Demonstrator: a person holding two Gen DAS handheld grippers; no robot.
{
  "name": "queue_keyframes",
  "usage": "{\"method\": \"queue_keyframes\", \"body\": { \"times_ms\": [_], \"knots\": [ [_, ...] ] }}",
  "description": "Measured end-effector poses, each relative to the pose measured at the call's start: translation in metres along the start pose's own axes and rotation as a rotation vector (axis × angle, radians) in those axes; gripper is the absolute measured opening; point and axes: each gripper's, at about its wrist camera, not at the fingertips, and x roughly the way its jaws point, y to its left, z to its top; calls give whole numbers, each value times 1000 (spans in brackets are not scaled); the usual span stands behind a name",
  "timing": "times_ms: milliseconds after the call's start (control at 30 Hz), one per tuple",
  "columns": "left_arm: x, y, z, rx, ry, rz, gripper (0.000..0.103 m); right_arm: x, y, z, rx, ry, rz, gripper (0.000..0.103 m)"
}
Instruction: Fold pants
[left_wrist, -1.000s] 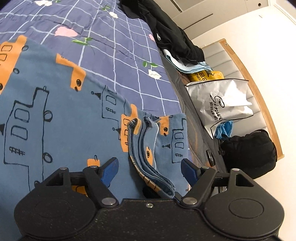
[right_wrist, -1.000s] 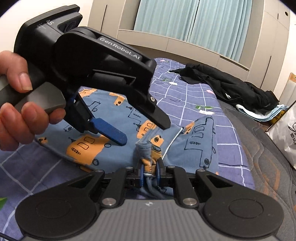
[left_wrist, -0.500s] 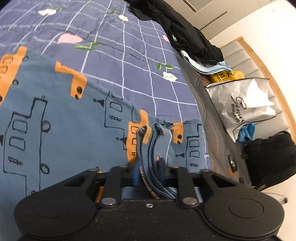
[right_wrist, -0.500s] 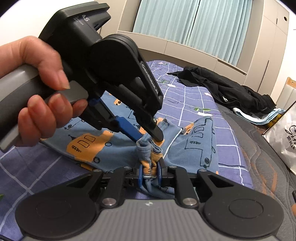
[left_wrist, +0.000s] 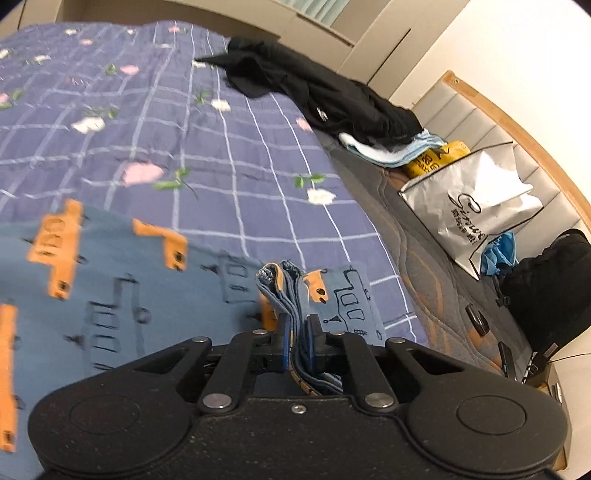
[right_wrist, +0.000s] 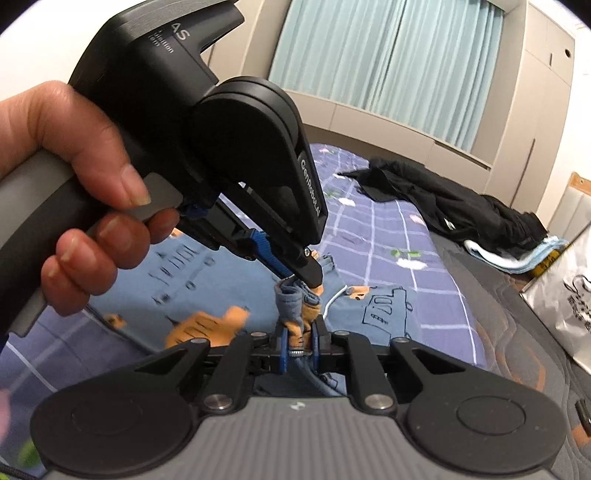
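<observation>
Early: both claws, left (left_wrist: 298, 345) and right (right_wrist: 298, 347), pinch bunched waistband of pyjama pants (left_wrist: 110, 295); pants mostly flat on bed (left_wrist: 184, 129), folding still ahead.

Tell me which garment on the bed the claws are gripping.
The blue pants with orange vehicle print; both the left claw and right claw clamp their bunched edge. The black clothing lies untouched.
</observation>
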Motion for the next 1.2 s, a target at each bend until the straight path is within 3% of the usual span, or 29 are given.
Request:
{"method": "queue_keyframes", "body": {
  "times_ms": [333, 1000, 1100, 1200],
  "knots": [
    [-43, 41, 0, -19, -46, 63, 8, 5, 41, 25, -26, -26, 88, 14],
    [-73, 108, -11, -43, -59, 132, 9, 34, 99, 41, -93, 11, 205, 14],
    [-70, 114, -15, -56, -48, 133, 11, 37, 105, 40, -94, 29, 212, 14],
    [-69, 114, -17, -67, -49, 144, 21, 37, 103, 35, -85, 37, 220, 19]
  ]
}}
